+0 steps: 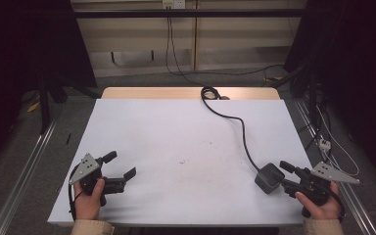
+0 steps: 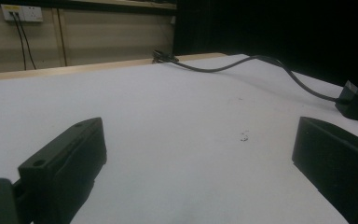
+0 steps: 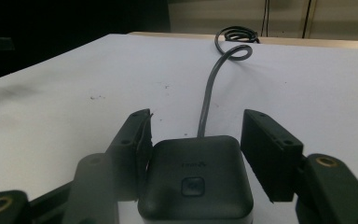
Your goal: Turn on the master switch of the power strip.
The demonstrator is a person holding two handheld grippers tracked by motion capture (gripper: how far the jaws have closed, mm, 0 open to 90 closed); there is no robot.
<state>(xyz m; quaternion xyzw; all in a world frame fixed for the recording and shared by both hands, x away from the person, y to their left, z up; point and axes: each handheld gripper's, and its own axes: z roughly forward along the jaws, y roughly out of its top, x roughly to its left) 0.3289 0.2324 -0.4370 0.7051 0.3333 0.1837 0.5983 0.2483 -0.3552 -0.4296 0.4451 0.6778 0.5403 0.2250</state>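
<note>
The right gripper stands part open around a dark grey power adapter: its jaws flank the adapter's two sides, one nearly against it, the other with a clear gap, so no grip holds it. The adapter sits on the white worktop near the near right corner. Its black cable runs back across the worktop to a coil at the far edge. The left gripper rests near the near left corner, jaws wide apart with nothing between them.
</note>
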